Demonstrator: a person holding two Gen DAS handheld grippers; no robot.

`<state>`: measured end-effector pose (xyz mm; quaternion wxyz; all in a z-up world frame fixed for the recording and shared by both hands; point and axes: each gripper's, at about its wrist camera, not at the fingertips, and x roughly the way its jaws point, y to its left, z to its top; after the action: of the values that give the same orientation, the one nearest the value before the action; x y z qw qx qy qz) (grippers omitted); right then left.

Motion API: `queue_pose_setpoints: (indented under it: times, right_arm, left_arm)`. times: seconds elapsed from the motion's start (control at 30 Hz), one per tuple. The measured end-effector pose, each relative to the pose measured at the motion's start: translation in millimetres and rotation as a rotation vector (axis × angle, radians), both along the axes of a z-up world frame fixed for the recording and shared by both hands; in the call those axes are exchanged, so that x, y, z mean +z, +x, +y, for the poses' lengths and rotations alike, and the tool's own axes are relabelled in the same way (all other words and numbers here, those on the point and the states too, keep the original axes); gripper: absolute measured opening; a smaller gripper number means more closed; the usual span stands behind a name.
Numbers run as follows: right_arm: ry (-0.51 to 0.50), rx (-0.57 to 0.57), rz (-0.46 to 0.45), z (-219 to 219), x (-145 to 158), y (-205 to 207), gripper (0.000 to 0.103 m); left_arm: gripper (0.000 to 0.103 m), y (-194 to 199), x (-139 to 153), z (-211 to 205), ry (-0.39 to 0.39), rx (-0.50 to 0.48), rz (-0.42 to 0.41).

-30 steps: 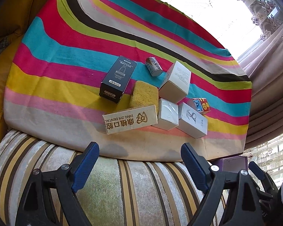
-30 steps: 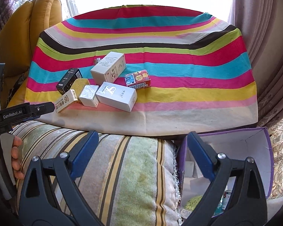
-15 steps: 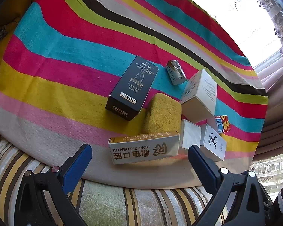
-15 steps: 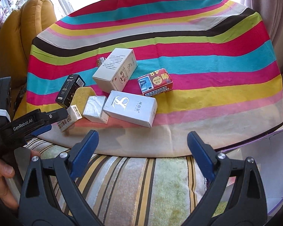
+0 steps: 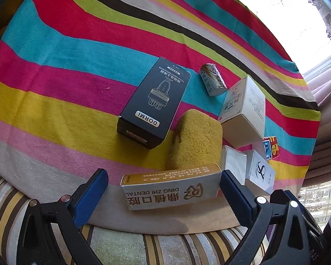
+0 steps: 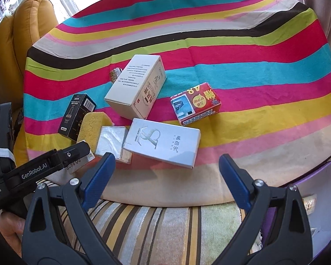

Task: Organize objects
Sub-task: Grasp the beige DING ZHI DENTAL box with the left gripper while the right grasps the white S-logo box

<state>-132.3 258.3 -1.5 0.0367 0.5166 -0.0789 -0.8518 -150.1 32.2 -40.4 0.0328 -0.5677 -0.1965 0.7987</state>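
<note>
Your left tool [image 5: 164, 191] is spread wide with nothing gripped. Its jaws have just been opening, and the gold dental box [image 5: 170, 190] sits right between the blue pads, though neither pad presses on it. That box lies on its long side at the near edge of the striped cloth [image 5: 55, 50], which covers the table.

Just behind it you've got the yellow sponge [image 5: 195, 142], touching the box's far edge. The black DORMI box [image 5: 154, 101] lies flat to the left of the sponge, close beside it. A small foil-wrapped pack [image 5: 211, 79] sits on its own farther back.

Your right tool [image 6: 166, 172] is released too, jaws wide apart and holding nothing. It hangs over the near edge of the cloth, with the white box with the swirl logo [image 6: 163, 145] just beyond the gap. Left of that one is a small silver-wrapped box [image 6: 111, 142], touching it. The big white box [image 6: 135, 88] rests behind them, tilted, with one end propped on the pile. The red and blue box [image 6: 195, 103] lies apart to the right on the pink stripe.

The purple bin [image 6: 315, 190] peeks in at the lower right, below the table edge. A striped cushion [image 6: 165, 227] fills the foreground under both tools.
</note>
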Motion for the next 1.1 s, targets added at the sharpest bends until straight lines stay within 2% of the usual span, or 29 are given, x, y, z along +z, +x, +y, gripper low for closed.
queue_pose_setpoints:
  times: [0.1,0.23,0.43,0.7,1.1]
  right_arm:
    - [0.001,-0.011,-0.006,-3,-3,-6,0.096]
    - [0.015,-0.018,-0.007,-9,-5,-12,0.096]
    - [0.04,-0.06,-0.018,-12,-12,-22,0.096]
    - [0.088,-0.091,-0.047,-15,-23,-34,0.096]
    - [0.13,-0.104,-0.085,-20,-37,-39,0.096]
  left_arm:
    - [0.096,-1,1,1,-0.013,-0.013,0.009]
    - [0.084,3,2,3,-0.038,-0.025,0.023]
    - [0.084,6,2,3,-0.044,-0.039,0.046]
    - [0.084,17,14,5,-0.094,-0.025,0.126]
    - [0.084,20,22,2,-0.096,-0.011,0.183]
